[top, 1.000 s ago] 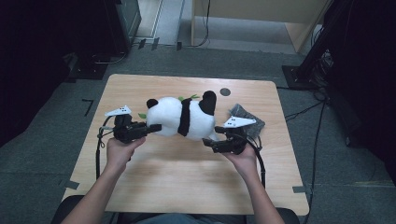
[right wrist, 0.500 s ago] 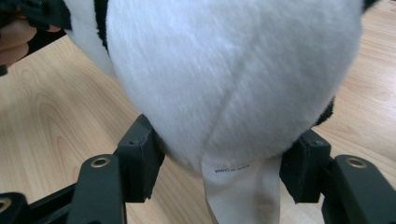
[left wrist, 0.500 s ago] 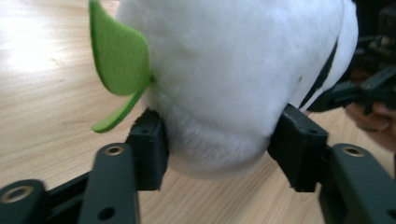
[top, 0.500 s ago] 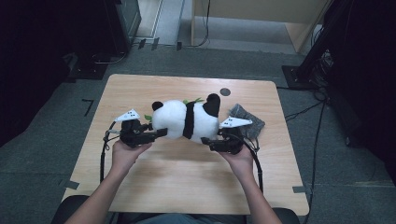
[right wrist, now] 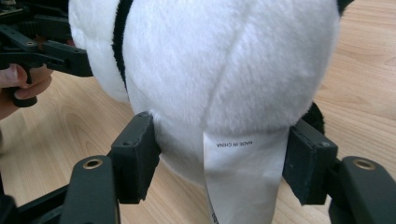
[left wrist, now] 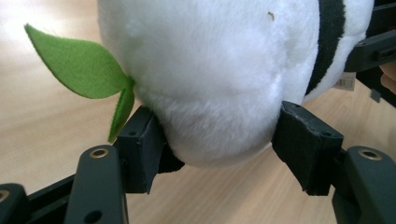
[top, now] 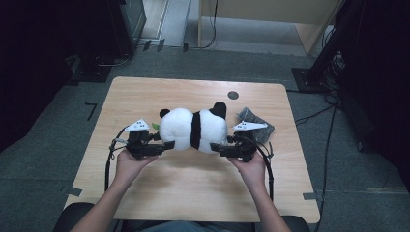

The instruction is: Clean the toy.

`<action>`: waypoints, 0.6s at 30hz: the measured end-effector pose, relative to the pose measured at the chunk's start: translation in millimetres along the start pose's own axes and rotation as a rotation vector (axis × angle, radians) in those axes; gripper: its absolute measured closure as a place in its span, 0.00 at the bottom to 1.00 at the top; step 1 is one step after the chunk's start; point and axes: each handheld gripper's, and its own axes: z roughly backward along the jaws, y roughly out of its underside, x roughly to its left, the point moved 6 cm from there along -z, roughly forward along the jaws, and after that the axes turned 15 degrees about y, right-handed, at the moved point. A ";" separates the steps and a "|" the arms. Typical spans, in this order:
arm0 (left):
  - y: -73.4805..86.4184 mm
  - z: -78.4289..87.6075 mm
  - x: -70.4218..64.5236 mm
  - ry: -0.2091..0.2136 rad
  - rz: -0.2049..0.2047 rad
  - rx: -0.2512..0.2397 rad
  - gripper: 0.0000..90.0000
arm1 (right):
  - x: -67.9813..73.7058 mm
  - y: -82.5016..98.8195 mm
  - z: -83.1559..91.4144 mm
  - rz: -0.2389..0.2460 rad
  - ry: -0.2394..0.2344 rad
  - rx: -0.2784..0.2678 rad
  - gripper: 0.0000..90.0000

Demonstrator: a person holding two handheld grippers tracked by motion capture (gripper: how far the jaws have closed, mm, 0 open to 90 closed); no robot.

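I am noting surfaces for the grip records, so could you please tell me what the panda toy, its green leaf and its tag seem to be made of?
Panda toy: soft plush, going by the short, matte, fuzzy pile and how it bulges between the jaws.
Green leaf: probably felt; flat, matte, cleanly cut edges.
Tag: likely woven or satin fabric; thin, smooth, faintly glossy, with printed lettering.

A light wooden table with rounded corners stands on a grey carpeted floor. A small dark round disc sits in the tabletop near its far edge. Strips of tape mark the floor around the table, 1 of them by the near right corner. Beyond the table stands pale wooden furniture. A dark cabinet stands at the far left, and black cables trail over the floor at the right. The edges of the room lie in deep shadow.
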 end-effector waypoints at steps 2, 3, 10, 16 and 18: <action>1.3 0.5 0.8 0.001 0.024 0.002 0.39 | 1.6 -0.4 1.6 0.004 0.000 -0.005 0.37; 1.6 0.9 1.1 -0.005 0.019 0.006 0.39 | 2.5 -0.8 2.6 0.008 0.001 -0.011 0.37; 3.5 2.0 2.1 -0.027 0.011 0.021 0.39 | 5.3 -1.2 4.5 0.000 -0.005 -0.005 0.37; 9.6 -3.6 5.6 -0.054 0.028 0.059 0.39 | 3.7 0.9 0.0 0.004 0.016 0.015 0.37; 11.1 -5.7 8.6 -0.076 0.021 0.056 0.39 | 2.6 0.8 -2.6 0.002 0.017 0.018 0.37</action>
